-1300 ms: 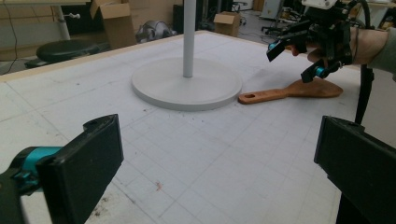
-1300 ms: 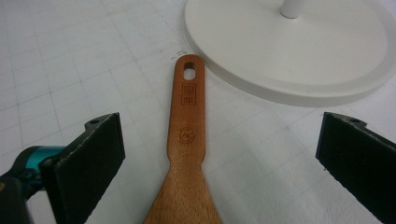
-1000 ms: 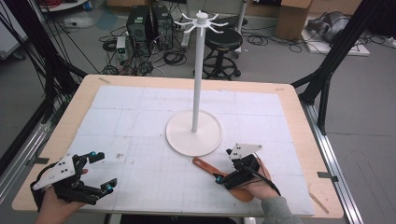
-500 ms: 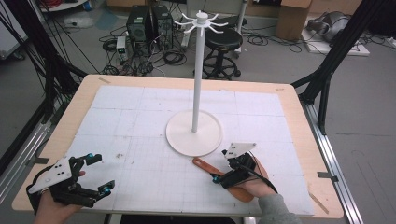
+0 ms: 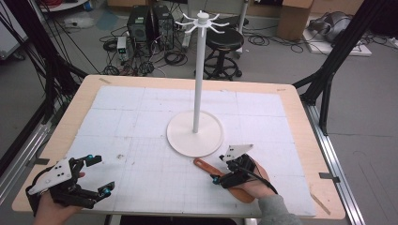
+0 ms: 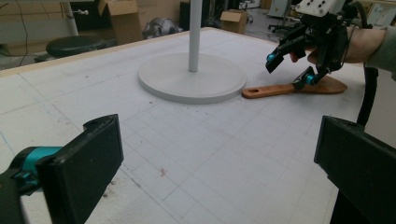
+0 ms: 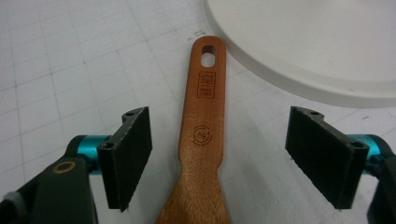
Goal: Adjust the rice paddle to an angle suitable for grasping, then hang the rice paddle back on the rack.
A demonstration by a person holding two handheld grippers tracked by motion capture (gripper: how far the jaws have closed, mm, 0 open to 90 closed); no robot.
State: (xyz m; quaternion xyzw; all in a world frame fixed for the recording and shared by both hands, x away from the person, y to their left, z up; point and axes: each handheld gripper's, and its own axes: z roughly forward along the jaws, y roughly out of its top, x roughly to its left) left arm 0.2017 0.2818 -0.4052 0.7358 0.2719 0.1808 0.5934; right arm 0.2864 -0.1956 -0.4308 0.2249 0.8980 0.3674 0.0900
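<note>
One brown wooden spatula, handle hole-punched, lies between the closing, not-yet-touching right tongs; left tongs gape empty.

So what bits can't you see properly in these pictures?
- Spatula: its wide end is cut off by the bottom edge in the right gripper view; in the high view the right gripper and hand cover much of it.
- Stamped marks on its handle: too small to read.
- Stand: its hooked top is cut off by the top edge in the left gripper view.
- Left gripper: part of its body is hidden by the hand.
</note>
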